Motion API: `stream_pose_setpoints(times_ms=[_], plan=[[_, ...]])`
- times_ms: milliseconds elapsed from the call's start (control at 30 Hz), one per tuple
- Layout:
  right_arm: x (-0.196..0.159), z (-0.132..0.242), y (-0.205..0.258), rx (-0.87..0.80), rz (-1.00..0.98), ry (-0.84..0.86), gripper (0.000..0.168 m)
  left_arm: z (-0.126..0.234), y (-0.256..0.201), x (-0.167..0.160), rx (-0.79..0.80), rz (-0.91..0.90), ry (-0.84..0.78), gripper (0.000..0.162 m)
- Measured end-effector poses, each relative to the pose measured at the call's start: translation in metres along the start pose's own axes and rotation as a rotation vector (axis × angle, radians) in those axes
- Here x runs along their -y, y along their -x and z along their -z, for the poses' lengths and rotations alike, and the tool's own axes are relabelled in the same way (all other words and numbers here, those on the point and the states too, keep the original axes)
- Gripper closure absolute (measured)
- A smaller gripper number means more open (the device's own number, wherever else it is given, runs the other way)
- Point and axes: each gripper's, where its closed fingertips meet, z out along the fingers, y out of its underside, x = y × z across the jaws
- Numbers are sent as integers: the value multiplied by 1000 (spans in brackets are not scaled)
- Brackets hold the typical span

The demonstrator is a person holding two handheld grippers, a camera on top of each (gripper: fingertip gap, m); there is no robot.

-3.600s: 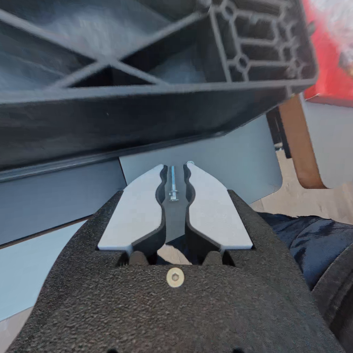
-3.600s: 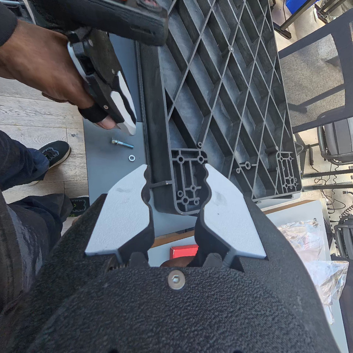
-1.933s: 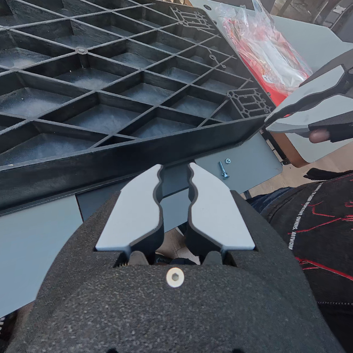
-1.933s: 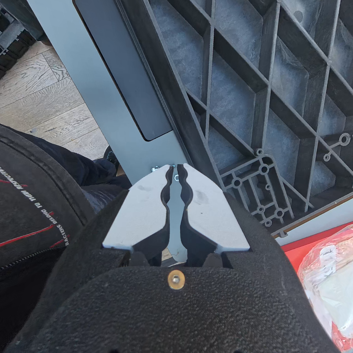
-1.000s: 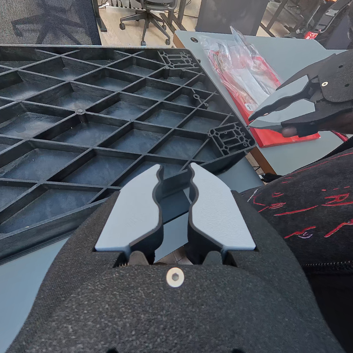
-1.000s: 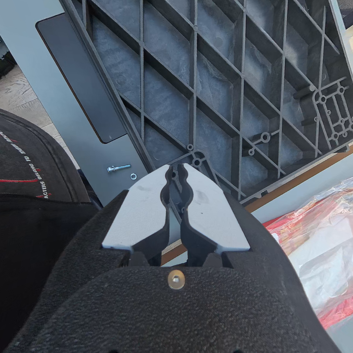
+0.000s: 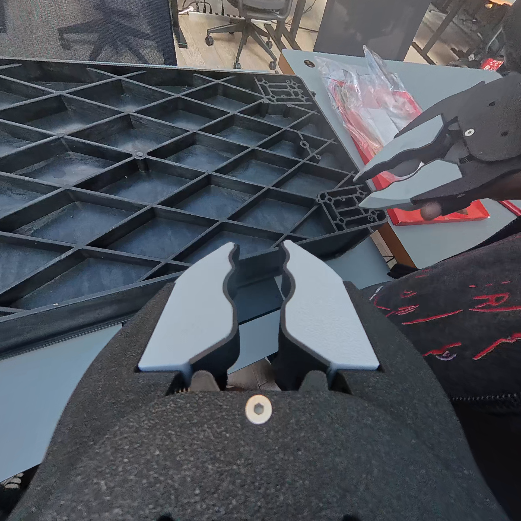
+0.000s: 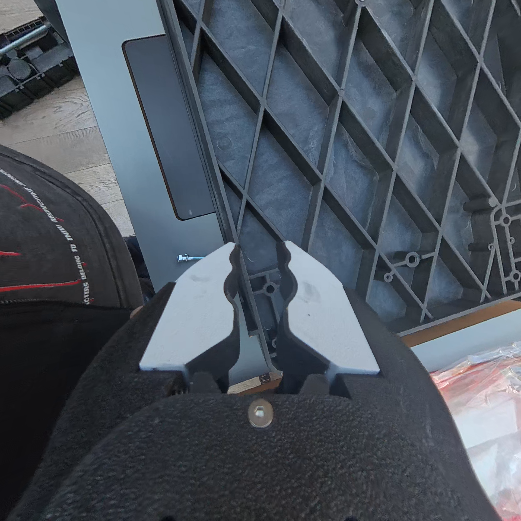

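Now the right hand-held gripper point(image 8: 258, 248), jaws apart and empty, hovers over the near corner of the black ribbed panel point(image 8: 352, 135); the bolt point(image 8: 188, 258) lies just left on the counter point(image 8: 112, 84), long axis crosswise. Farther off, the left hand-held gripper point(image 7: 258, 245) is open too.

The right gripper point(image 8: 258, 251) has its two grey fingers point(image 8: 197, 310) a little apart, and nothing is held between them. Through the gap shows the near corner of a big black plastic panel point(image 8: 352, 127) with crisscross ribs. The panel fills the view from 12 to 3 o'clock and lies on a grey table point(image 8: 112, 84). A small silver bolt point(image 8: 189, 258) lies on the table at 9 o'clock, just beside the left fingertip. A dark flat plate point(image 8: 166, 127) sits at 11 o'clock. Clear plastic wrap over something red point(image 8: 479, 394) is at 4 o'clock.
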Motion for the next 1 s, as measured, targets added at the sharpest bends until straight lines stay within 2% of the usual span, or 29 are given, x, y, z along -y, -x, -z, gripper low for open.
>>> stream_pose_setpoints(times_ms=[133, 300, 600, 1000], plan=[[9, -18, 10, 55, 50, 4, 135, -7, -7, -3, -34, 7, -8, 135], [30, -39, 19, 126, 148, 16, 124, -5, -11, -25, -48, 38, 25, 134], [48, -78, 52, 212, 338, 72, 131, 9, -15, -68, -11, 182, 25, 133], [80, -137, 51, 233, 360, 154, 134, 25, -8, -83, 35, 271, -12, 134]])
